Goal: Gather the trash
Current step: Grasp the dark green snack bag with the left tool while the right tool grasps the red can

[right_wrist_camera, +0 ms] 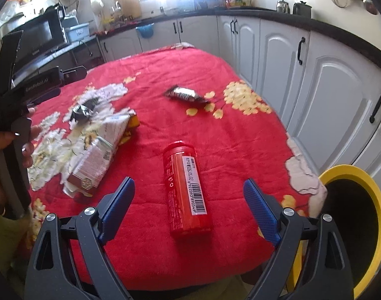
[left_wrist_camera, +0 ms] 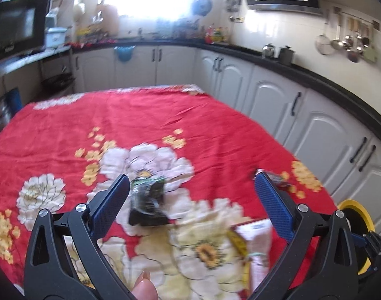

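A kitchen with white cabinets [right_wrist_camera: 278, 57] and a dark countertop wraps around a table [right_wrist_camera: 240, 130] under a red floral cloth. On it lie a crumpled printed carton [right_wrist_camera: 100, 152] at the left, a dark crushed wrapper [right_wrist_camera: 81, 111] behind it, and a dark snack wrapper [right_wrist_camera: 186, 94] farther back. The far half of the cloth is bare, and the table's right edge runs close along the cabinets. A yellow-rimmed bin [right_wrist_camera: 350, 220] stands just off the near right corner. The red can [right_wrist_camera: 186, 190] lies on its side just ahead of the right claw [right_wrist_camera: 189, 195], whose jaws are spread wide, empty. The left claw [left_wrist_camera: 190, 187], also wide and empty, hovers with the crushed wrapper just ahead between its fingers.
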`<state>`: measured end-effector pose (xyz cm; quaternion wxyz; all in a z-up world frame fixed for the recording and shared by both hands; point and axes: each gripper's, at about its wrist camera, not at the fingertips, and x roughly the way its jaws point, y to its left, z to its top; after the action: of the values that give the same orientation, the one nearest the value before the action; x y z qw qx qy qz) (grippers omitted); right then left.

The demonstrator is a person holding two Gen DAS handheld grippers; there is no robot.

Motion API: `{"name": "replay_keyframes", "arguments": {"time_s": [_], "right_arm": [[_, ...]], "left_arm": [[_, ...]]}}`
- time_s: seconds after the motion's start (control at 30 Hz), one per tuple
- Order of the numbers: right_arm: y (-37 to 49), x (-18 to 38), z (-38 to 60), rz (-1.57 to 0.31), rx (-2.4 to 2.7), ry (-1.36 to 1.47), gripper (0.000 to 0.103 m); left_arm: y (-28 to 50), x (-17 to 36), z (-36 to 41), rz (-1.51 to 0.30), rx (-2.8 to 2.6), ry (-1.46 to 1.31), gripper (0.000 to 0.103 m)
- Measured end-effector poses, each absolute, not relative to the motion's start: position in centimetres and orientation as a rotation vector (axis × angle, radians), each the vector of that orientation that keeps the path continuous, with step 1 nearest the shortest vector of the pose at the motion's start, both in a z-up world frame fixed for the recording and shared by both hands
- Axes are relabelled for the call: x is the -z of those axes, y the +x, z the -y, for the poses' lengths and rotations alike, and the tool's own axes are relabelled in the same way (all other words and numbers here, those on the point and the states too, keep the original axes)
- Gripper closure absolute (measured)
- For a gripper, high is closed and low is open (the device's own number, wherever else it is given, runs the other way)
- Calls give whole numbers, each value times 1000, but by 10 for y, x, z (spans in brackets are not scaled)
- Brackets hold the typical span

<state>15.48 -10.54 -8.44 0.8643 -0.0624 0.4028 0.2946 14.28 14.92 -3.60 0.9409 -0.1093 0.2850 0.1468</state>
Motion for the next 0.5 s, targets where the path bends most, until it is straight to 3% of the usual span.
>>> {"name": "replay_keyframes", "arguments": {"time_s": [0.3,0.5], "right_arm": [[167,103,94,-869,-607,-153,23],[167,105,97,-851,-585,-165,40]], "left_arm": [[163,69,-184,-672,-338,-302,13],[177,90,-197,-752,-365,-348,34]]}}
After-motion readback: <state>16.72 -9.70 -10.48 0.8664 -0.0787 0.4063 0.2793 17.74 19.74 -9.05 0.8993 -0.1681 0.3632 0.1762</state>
